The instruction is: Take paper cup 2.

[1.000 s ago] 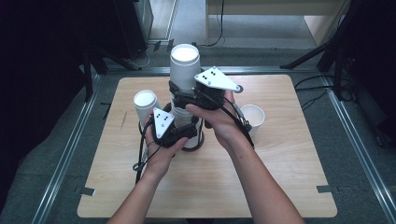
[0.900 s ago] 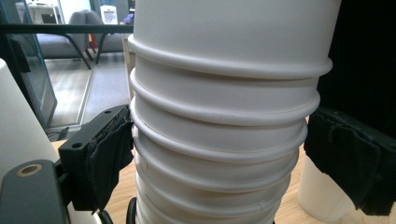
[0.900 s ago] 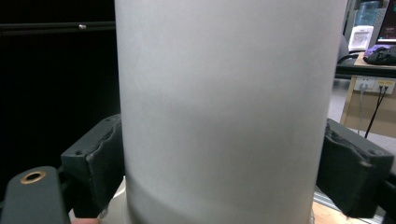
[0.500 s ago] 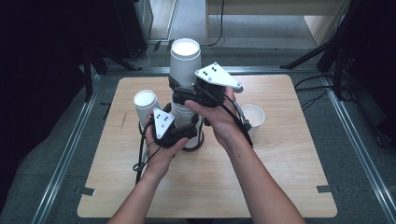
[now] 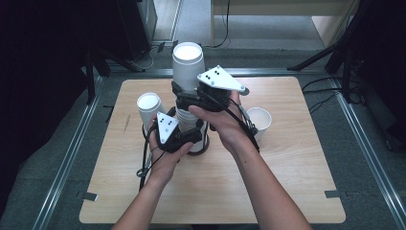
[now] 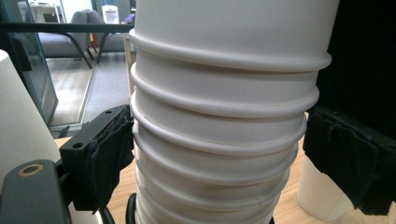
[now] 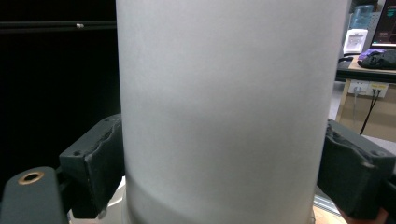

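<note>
On the wooden table (image 5: 287, 191) a second, shorter stack of white cups (image 5: 149, 108) stands just left of the work, close behind the left hand, and a single paper cup (image 5: 261, 120) sits open-mouthed to the right, near the right wrist. Neither blocks the grippers; the person's own hands cover the middle of the tall stack.

That tall stack of white paper cups (image 5: 187, 67) stands upright at the table's centre. The left gripper (image 5: 194, 139) is low on it, its pads (image 6: 109, 149) clasped against the ribbed rims (image 6: 219, 140) of the nested cups. The right gripper (image 5: 184, 98) is higher, with the smooth wall of the top cup (image 7: 224, 116) between its pads (image 7: 100, 163), which touch it on both sides.

Compared with a second ago, both hands sit where they were, while the right jaws have just been opening a little around the top cup
</note>
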Tool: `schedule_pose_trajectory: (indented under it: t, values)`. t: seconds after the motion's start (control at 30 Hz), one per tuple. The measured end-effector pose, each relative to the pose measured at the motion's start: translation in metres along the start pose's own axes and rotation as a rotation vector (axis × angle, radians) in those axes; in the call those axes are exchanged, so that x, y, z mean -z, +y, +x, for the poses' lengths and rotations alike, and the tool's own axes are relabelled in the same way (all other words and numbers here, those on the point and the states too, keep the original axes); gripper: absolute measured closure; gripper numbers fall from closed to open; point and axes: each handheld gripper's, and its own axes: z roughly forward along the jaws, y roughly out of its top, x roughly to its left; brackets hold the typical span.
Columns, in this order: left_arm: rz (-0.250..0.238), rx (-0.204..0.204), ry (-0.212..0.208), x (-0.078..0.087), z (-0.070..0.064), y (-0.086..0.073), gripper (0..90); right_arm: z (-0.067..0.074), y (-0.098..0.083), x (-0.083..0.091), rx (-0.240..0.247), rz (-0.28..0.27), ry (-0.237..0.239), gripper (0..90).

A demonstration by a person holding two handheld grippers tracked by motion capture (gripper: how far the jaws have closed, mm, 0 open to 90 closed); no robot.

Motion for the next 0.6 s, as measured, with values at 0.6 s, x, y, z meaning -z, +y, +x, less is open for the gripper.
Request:
schedule_pose_trajectory:
  t: [0.6]
  values:
    - [-0.075,-0.003,0.004,0.009,-0.004,0.01,5.5,-0.005,0.006,0.004,-0.048,-0.016,0.012,16.8]
